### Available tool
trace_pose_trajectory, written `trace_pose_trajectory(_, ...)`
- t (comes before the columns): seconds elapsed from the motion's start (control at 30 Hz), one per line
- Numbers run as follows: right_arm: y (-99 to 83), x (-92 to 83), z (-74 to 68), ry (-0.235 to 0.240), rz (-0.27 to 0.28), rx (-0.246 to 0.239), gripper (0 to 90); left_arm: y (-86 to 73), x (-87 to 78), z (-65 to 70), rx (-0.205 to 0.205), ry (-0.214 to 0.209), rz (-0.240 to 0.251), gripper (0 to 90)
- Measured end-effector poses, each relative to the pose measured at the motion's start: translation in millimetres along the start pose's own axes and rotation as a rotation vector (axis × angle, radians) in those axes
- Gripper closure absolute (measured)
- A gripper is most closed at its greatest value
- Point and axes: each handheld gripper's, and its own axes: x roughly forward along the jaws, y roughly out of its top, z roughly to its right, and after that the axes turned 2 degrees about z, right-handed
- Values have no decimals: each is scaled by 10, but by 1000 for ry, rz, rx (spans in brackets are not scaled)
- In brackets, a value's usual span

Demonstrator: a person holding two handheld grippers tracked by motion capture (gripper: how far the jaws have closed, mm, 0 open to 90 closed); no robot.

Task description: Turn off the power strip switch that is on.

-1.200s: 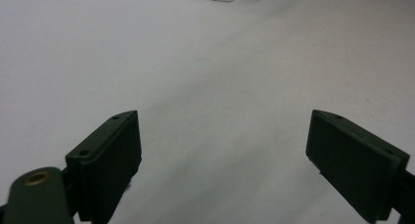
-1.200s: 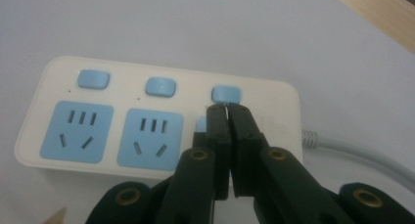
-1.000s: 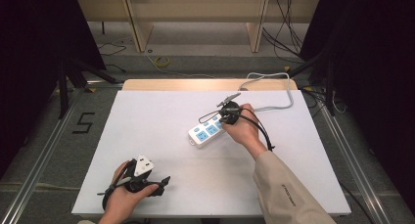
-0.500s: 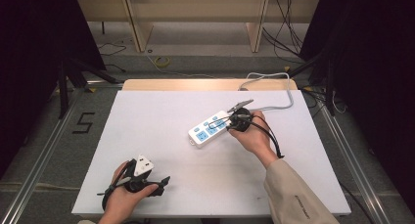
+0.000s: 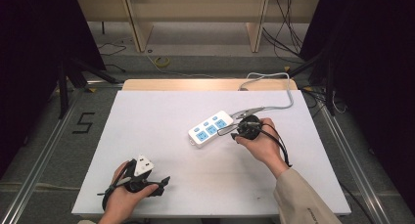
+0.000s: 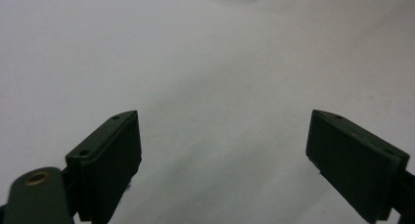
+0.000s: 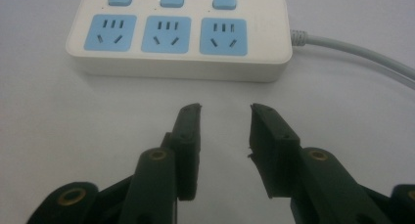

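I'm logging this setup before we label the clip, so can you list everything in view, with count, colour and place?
Power strip: one, white with three blue sockets and three blue switches, right of the table's centre, nothing plugged in.
Power strip cable: one, grey, runs from the strip's far end, loops back across the table's far edge.
Table: one, white top with a bare wooden strip at its far edge.
Floor marking "5": one, black, on the floor left of the table.
Yellow cable coil: one, on the floor beyond the table.
Left gripper: one, black with a white block on top, near left corner, jaws wide apart, nothing between them.
Right gripper: one, black, just short of the strip, jaws slightly apart, holding nothing.
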Motion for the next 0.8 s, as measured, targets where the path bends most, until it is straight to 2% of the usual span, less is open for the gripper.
trace_pose_trajectory(0.23,-139,-103,-33,12,21,13,609,-2,-1,-2,-2,0,-2,129)
trace_pose_trajectory(0.4,-304,-172,-58,23,41,23,584,-3,0,-1,-4,0,-2,129)
trace_pose_trajectory(0.63,-632,-277,-134,28,91,43,558,-2,4,2,-5,1,-1,129)
trace_pose_trajectory(0.8,-759,-361,-178,29,135,26,540,2,-1,8,-2,1,1,128)
